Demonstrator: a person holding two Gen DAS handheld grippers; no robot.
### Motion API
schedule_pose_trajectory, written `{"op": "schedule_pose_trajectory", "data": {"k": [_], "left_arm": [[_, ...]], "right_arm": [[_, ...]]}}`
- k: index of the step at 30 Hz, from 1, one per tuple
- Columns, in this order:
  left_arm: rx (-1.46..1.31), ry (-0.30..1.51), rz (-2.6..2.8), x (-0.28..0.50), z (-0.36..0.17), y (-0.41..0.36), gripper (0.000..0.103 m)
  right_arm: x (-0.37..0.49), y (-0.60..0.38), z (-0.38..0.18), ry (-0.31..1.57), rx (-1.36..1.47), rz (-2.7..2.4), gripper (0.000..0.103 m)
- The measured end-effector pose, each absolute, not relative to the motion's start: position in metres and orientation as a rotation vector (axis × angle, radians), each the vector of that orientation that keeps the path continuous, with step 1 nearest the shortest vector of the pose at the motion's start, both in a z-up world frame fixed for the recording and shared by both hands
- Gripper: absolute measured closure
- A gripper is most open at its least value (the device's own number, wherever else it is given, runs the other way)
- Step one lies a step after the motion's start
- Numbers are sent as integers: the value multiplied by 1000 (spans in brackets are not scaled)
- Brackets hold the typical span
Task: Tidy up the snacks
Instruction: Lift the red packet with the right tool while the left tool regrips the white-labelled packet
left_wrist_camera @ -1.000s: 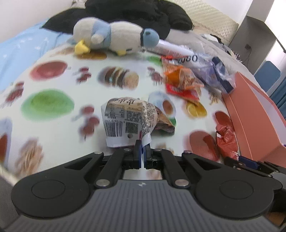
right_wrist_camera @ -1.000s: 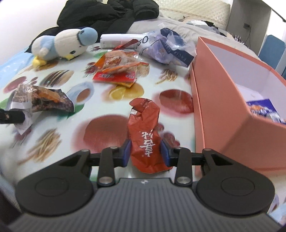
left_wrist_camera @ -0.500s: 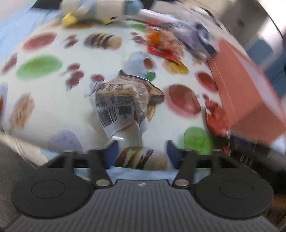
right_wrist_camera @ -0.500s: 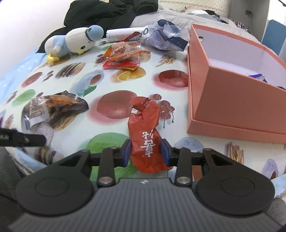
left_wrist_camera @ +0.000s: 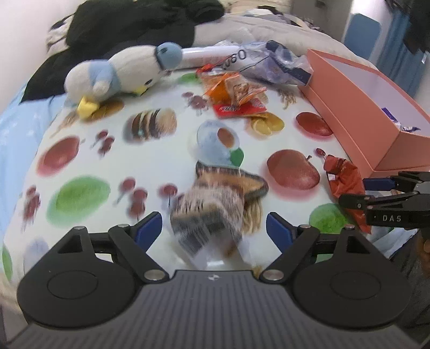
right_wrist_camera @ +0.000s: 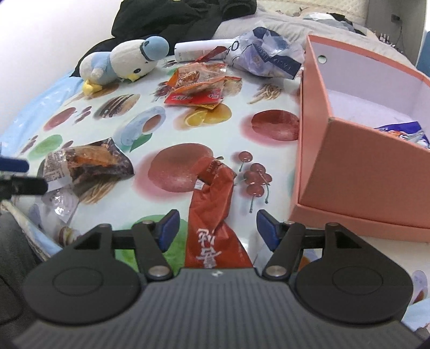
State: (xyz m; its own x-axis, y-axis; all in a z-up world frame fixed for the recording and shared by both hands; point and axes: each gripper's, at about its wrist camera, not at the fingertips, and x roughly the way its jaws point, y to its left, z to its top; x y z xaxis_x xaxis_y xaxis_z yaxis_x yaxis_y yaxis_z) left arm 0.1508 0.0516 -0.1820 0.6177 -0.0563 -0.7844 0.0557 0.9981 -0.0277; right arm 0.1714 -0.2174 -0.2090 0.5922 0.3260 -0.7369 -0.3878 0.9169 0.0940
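My left gripper (left_wrist_camera: 214, 231) is open; a brown and white snack packet (left_wrist_camera: 215, 209), blurred, lies between its fingers on the fruit-print cloth (left_wrist_camera: 80, 166). My right gripper (right_wrist_camera: 216, 228) is open; a red snack packet (right_wrist_camera: 215, 214) lies between its fingers on the cloth. The red packet (left_wrist_camera: 346, 185) and right gripper (left_wrist_camera: 376, 193) show at the right of the left wrist view. The brown packet also shows in the right wrist view (right_wrist_camera: 86, 166). A salmon box (right_wrist_camera: 362, 166) stands at the right with a blue-purple packet (right_wrist_camera: 403, 133) inside.
Orange and red snack packets (right_wrist_camera: 199, 86) lie further back. A crumpled purple-white bag (right_wrist_camera: 263, 59) and a white tube (right_wrist_camera: 201, 49) lie behind them. A blue and white plush bird (right_wrist_camera: 123, 63) and black clothing (right_wrist_camera: 174, 16) sit at the back left.
Both grippers have opened: the left let go of the brown and white packet, the right let go of the red packet. Both packets now lie on the cloth.
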Motion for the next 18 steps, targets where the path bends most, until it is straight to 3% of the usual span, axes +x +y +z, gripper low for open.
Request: {"op": "schedule_pose_trajectory", "data": {"k": [2,6,13,15,17,18], "left_arm": [[38,901,-80,161,-183,50,13],[51,928,-122,179,-195,48,13],[54,956,-126,198,-213,44,14],[44,954,-120,201,-217,44,15],[25,958,-118,205,-221,44,19],[23,963,-118,206,-223,43,27]], "right_arm": [[175,-215,-211,853,-83,415,39],[180,-213,-216,884,-81,425,53],[185,-210,-220,908,-88,419,55],[187,-207,-220,906,-102,420,59],[189,-205,-220,903,-111,419,65],[189,-205,-219,903,-109,415,66]]}}
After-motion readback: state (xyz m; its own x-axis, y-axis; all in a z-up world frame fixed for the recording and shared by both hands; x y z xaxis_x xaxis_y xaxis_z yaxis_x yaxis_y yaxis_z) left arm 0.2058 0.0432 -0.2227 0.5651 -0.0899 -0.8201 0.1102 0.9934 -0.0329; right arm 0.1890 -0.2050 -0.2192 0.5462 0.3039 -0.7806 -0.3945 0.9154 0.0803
